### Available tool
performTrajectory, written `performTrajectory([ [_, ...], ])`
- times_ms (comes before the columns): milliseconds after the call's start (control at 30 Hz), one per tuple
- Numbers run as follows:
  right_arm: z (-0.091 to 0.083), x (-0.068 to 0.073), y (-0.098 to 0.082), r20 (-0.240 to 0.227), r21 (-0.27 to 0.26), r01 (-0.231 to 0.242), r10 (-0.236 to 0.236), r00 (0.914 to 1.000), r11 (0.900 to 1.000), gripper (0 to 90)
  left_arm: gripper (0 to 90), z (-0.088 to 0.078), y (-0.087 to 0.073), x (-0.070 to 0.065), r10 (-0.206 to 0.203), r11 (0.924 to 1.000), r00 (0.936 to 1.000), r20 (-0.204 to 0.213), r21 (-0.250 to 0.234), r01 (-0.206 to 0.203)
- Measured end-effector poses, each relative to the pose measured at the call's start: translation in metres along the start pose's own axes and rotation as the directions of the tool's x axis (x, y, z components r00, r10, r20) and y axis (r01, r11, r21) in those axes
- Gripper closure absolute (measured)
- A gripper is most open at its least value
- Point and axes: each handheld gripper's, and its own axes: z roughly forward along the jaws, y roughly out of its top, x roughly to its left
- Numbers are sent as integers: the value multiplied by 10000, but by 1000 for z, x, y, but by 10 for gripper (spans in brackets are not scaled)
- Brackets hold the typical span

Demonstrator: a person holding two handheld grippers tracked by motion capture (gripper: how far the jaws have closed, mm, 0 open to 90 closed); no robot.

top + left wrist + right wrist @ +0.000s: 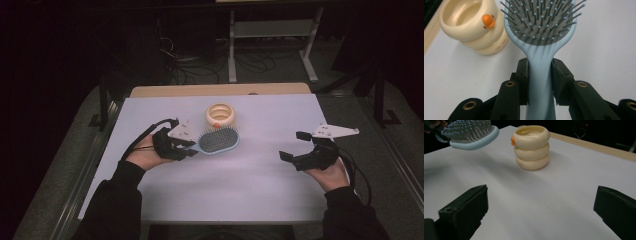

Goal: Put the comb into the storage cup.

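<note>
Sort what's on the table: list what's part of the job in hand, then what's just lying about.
In the job:
- light blue plastic paddle hairbrush, clamped by its handle in the left gripper

Lying about:
- cream ringed ceramic cup with orange duck beak
- open, empty right gripper

The white table [210,185] is brightly lit from above, the room around it dark, shadows soft and faint

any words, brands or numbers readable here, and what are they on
One line of small dark print on the lower ring of the cream duck cup: it seems to begin "THE JUST", the rest too small and blurred to read.
The same print shows as a dark smudge on the cup in the right gripper view: unreadable.
Blue hairbrush: no text visible.
Table: no text.
</note>
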Motion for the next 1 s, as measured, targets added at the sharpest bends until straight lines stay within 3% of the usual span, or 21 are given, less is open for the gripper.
performTrajectory([
  [333, 6, 14, 29, -404, -147, 515, -520, 9978, 9986, 0, 700, -14, 8, 0, 212, 9997, 9995, -238, -100, -214],
  [600, 18, 27, 51, -818, 57, 1005, -997, 9916, 9949, 0, 700, -25, 17, 2, 338, 9989, 9973, -650, -314, -359],
  [1000, 23, 29, 79, -1241, -274, 901, -928, 9879, 9956, 0, 700, -35, 27, 8, 418, 9973, 9947, -937, -571, -473],
])
